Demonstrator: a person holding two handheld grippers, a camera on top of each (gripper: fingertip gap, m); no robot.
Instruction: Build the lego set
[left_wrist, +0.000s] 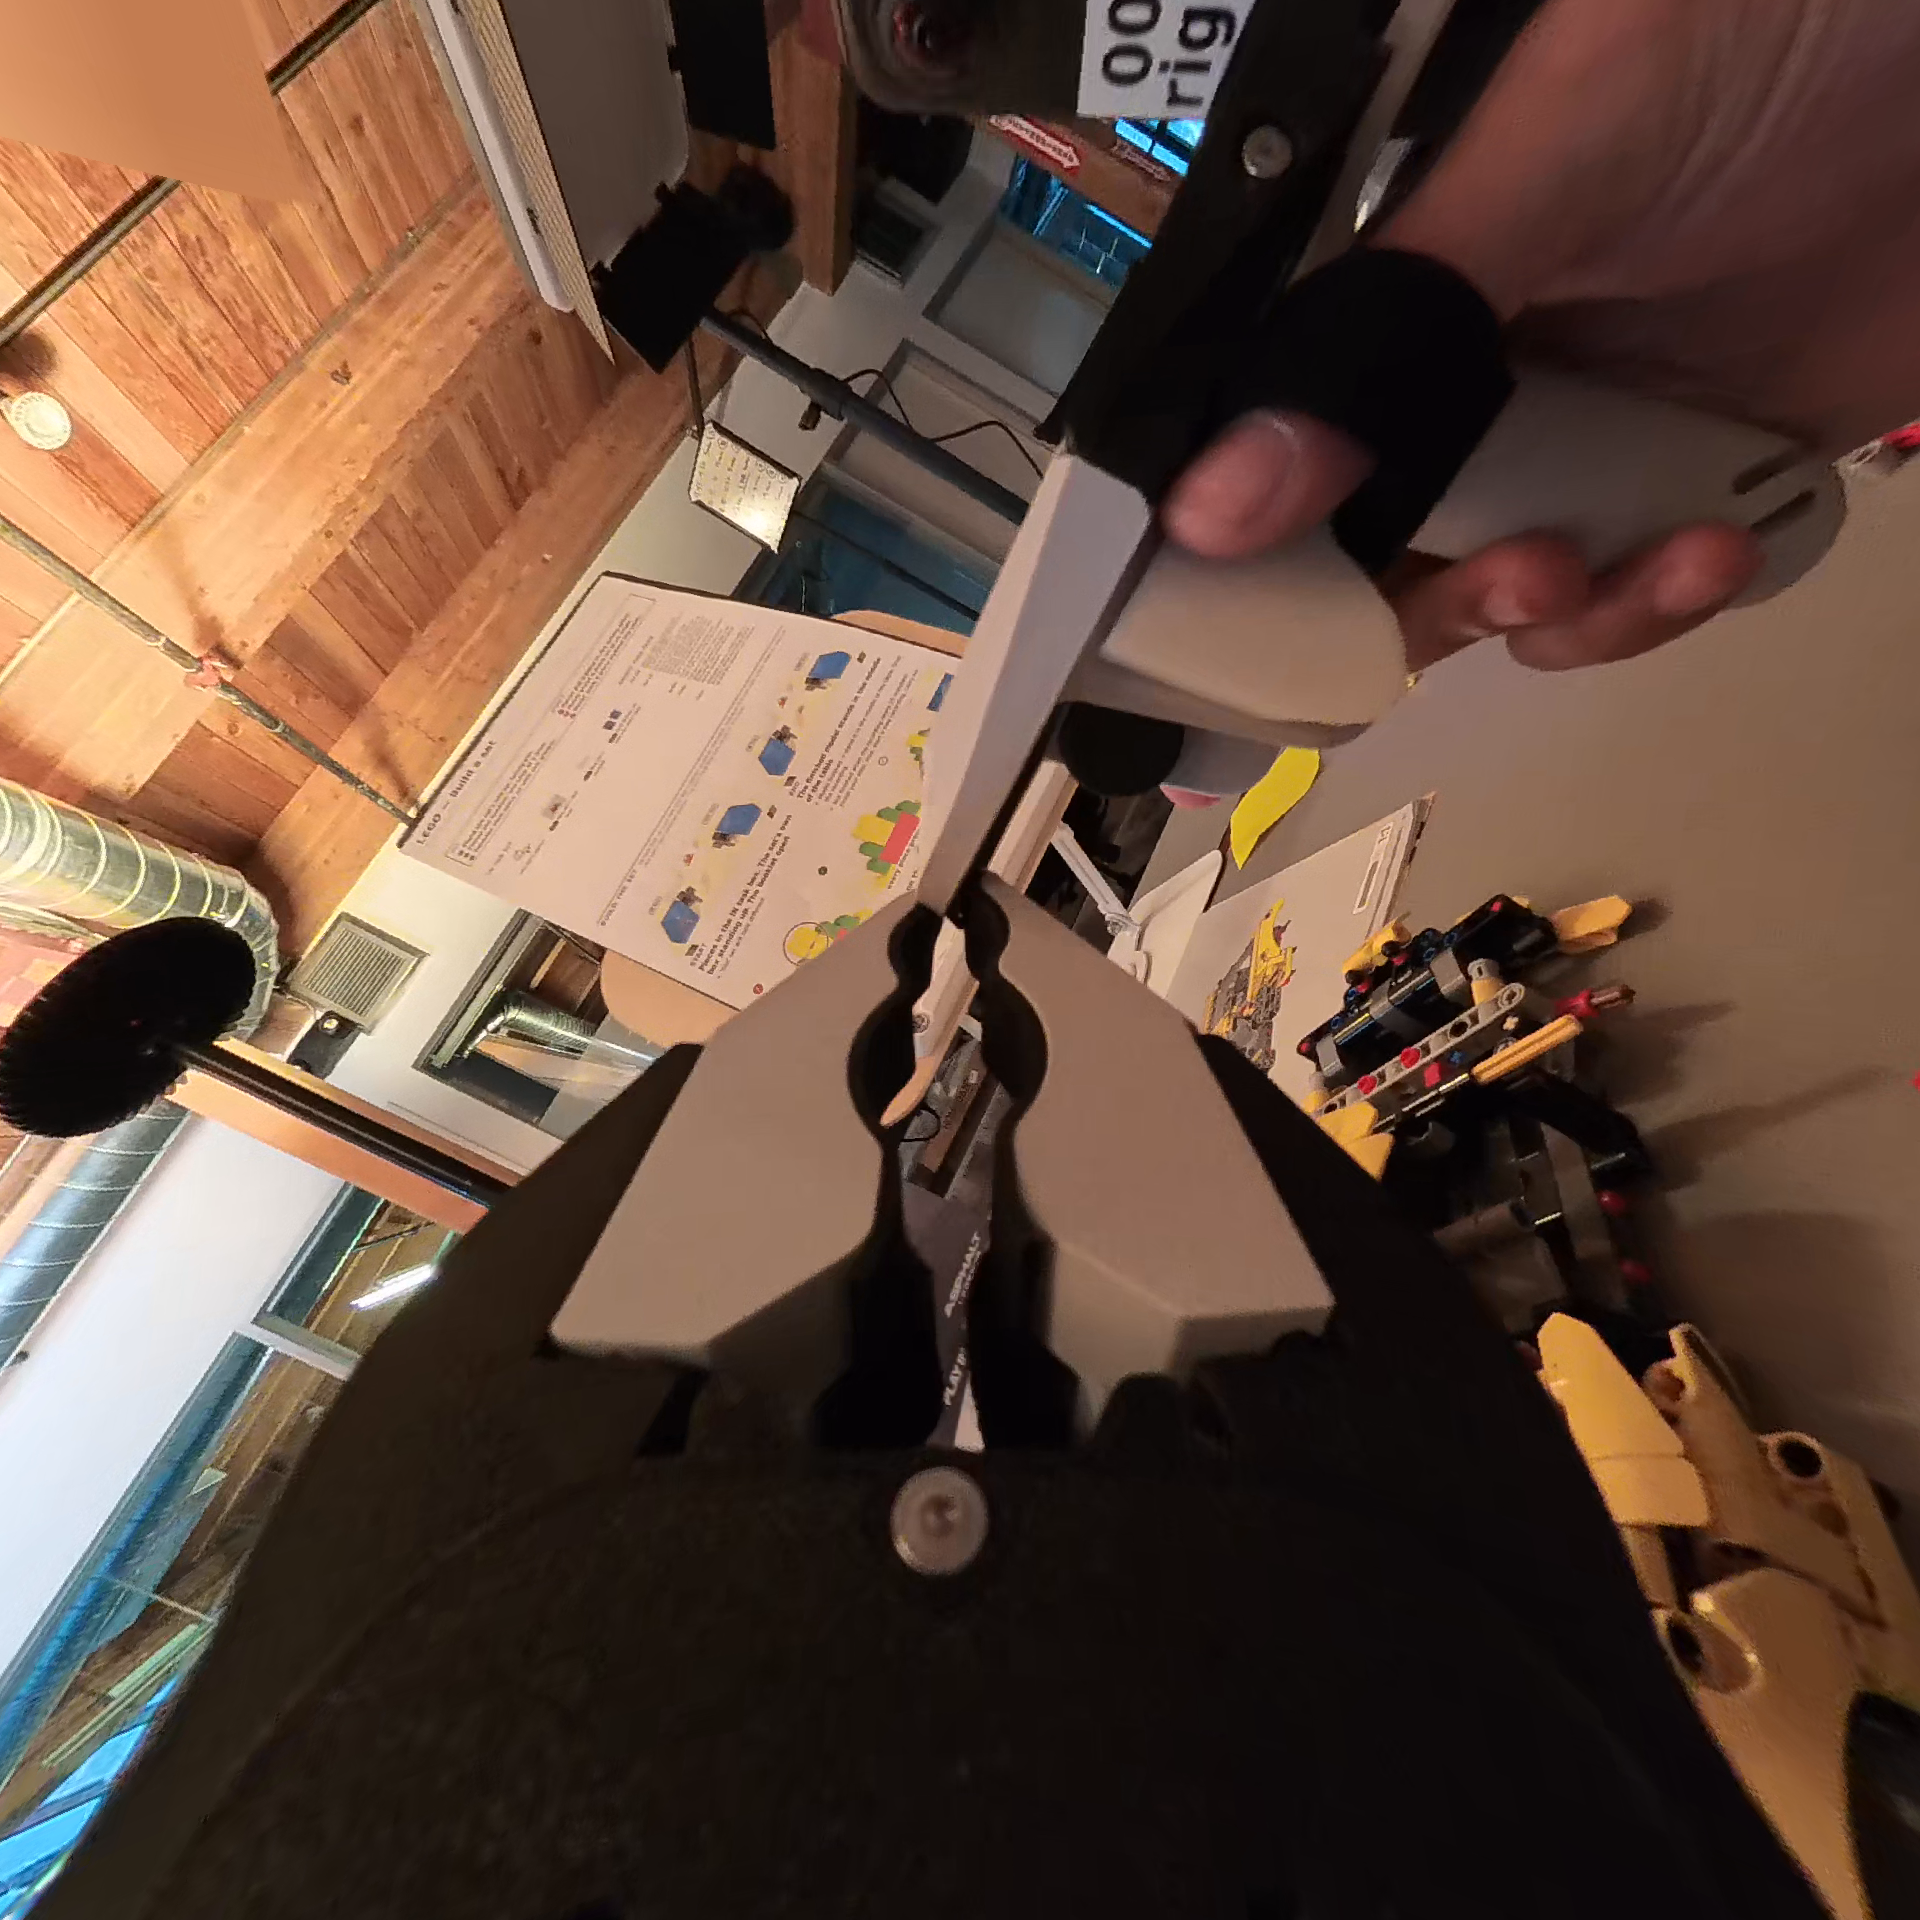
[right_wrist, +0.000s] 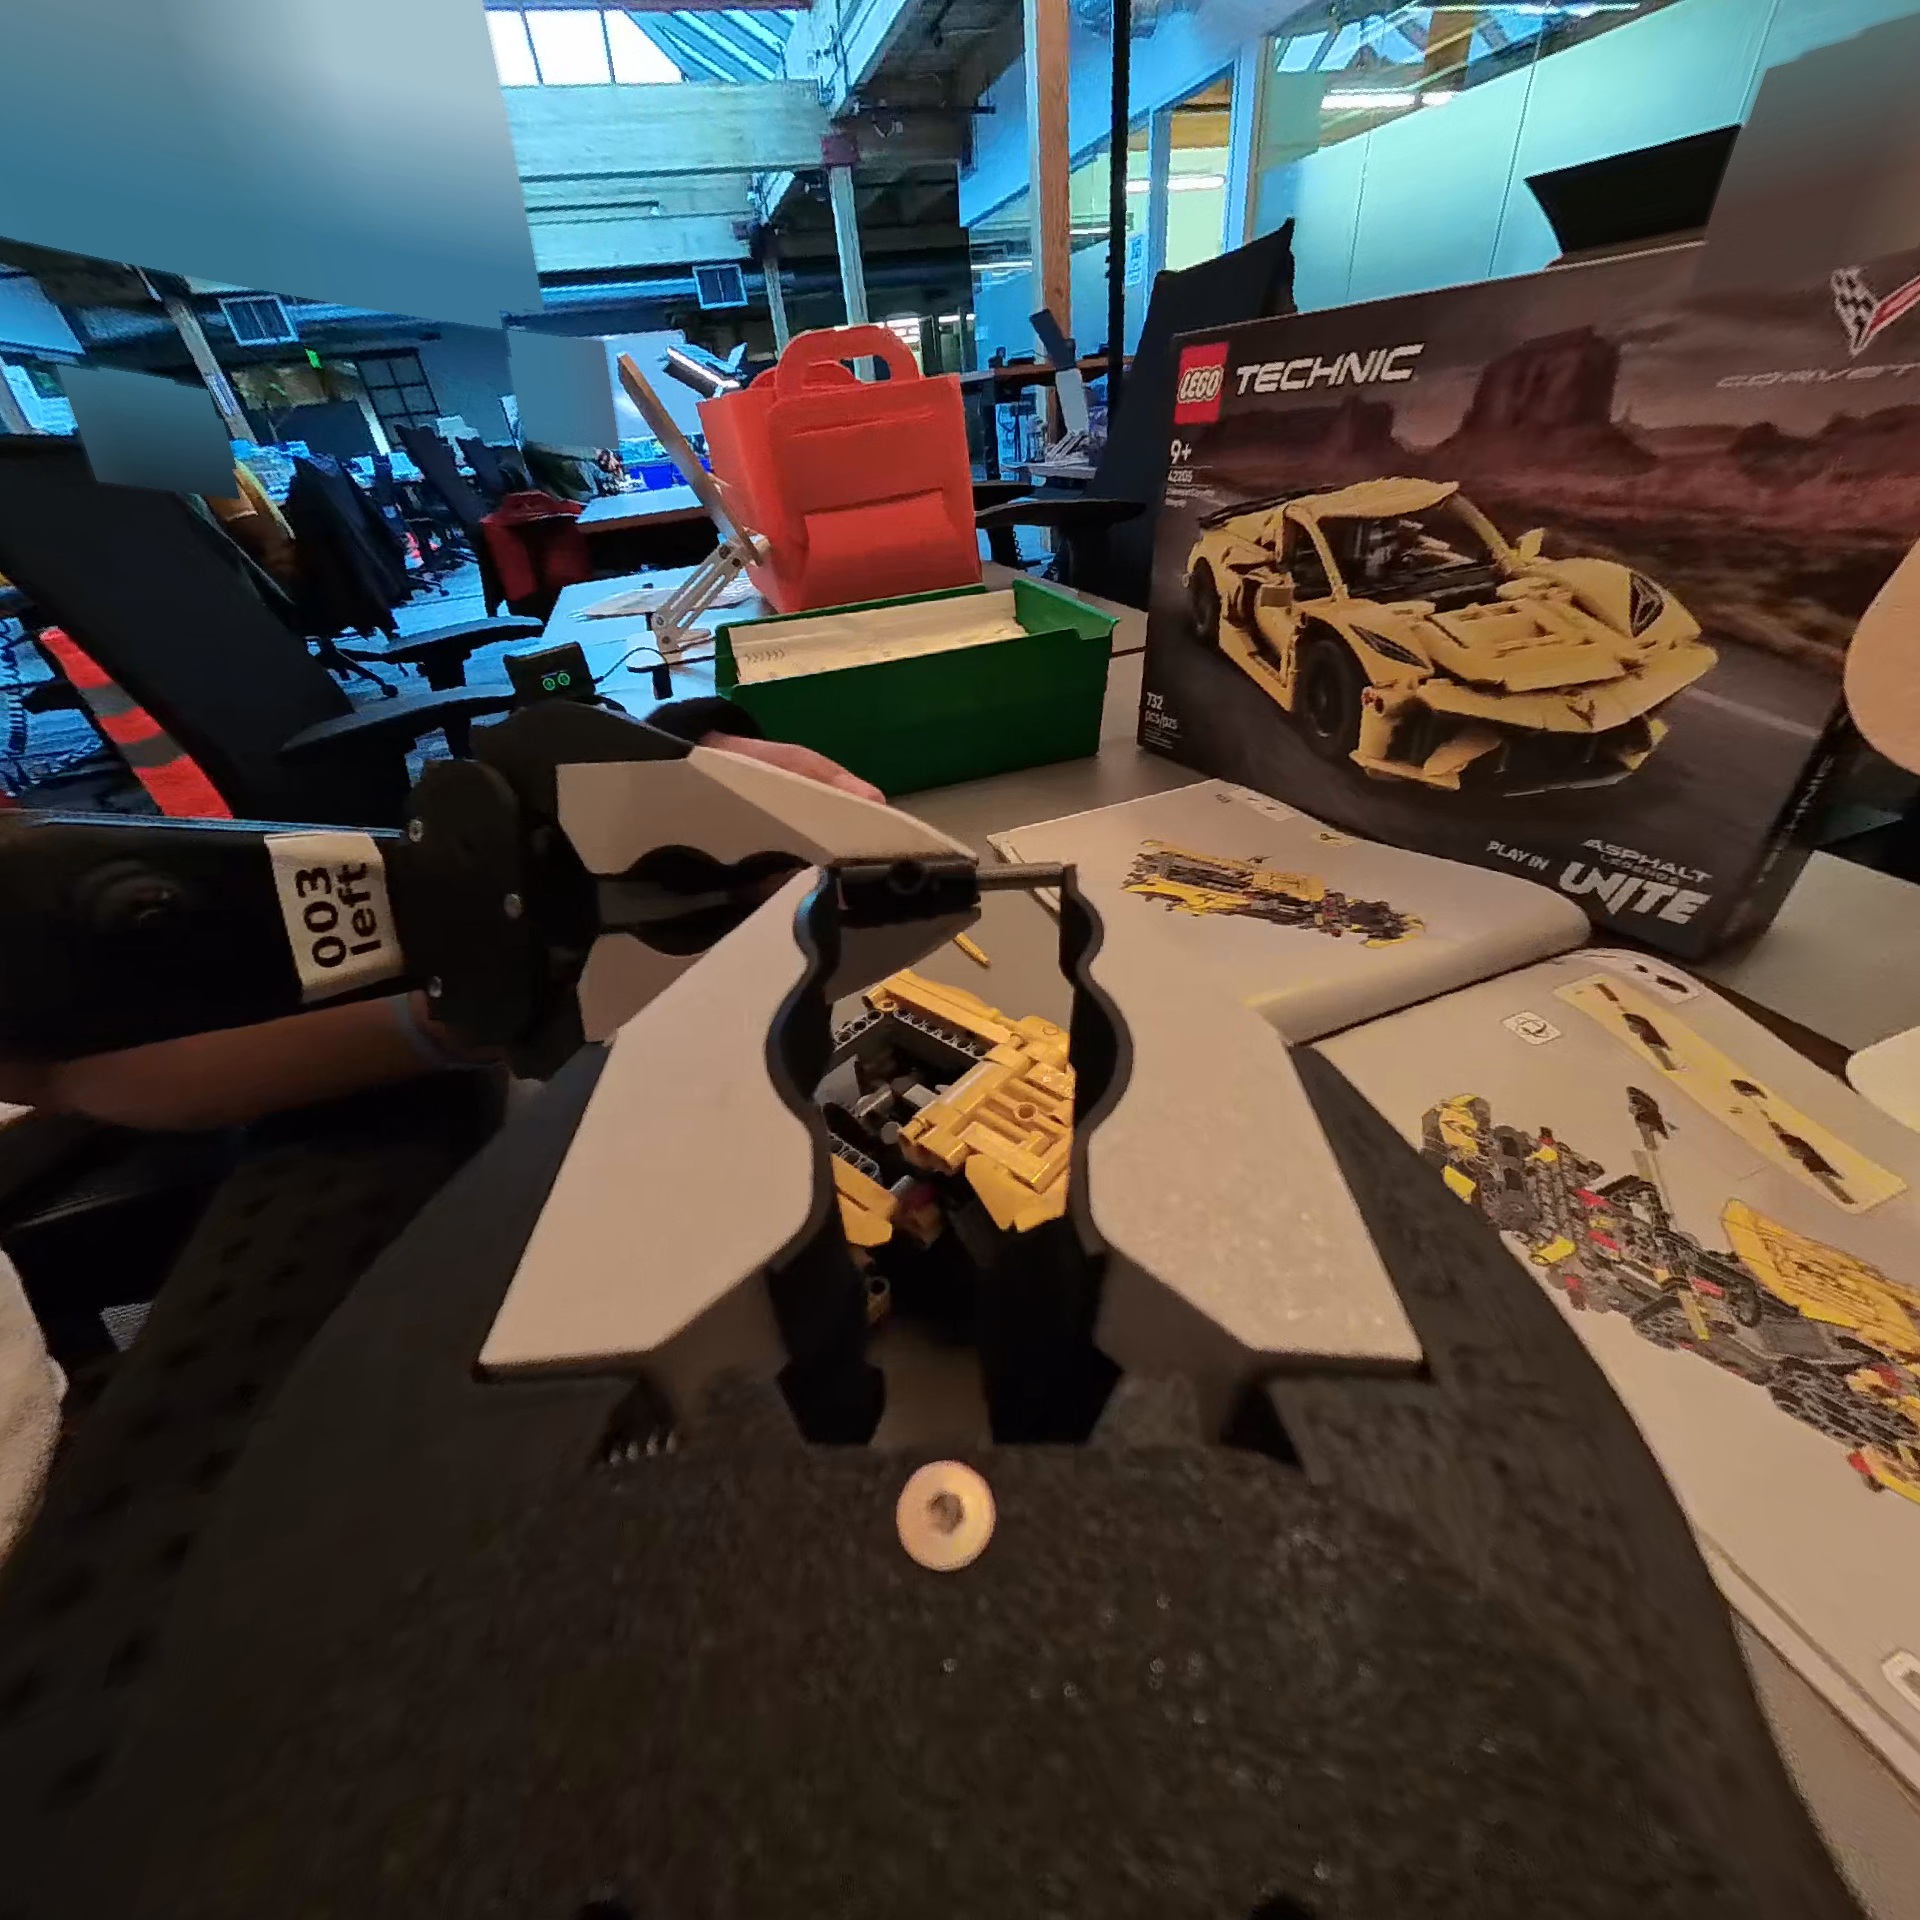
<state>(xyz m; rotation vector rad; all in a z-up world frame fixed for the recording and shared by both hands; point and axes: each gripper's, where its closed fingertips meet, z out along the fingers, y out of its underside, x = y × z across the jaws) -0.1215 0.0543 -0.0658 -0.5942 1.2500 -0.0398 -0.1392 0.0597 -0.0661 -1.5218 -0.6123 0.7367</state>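
My left gripper (left_wrist: 961, 914) is shut on a small black connector (right_wrist: 902, 881); in the right wrist view it (right_wrist: 935, 878) reaches in from the left. A thin black axle (right_wrist: 1023, 879) sticks out of the connector to the right. My right gripper (right_wrist: 945, 883) has its jaws partly apart, one tip against the connector's left end and the other against the axle's end. A hand holds it in the left wrist view (left_wrist: 1039, 675). The partly built yellow and black car model (right_wrist: 987, 1122) lies on the table below both grippers and shows in the left wrist view (left_wrist: 1455, 1039).
The open instruction booklet (right_wrist: 1662, 1195) lies to the right, with the set's box (right_wrist: 1507, 582) standing behind it. A green bin (right_wrist: 914, 696) and an orange bag (right_wrist: 842, 488) stand at the back. Loose yellow panels (left_wrist: 1714, 1507) lie near the model on the grey table (left_wrist: 1766, 935).
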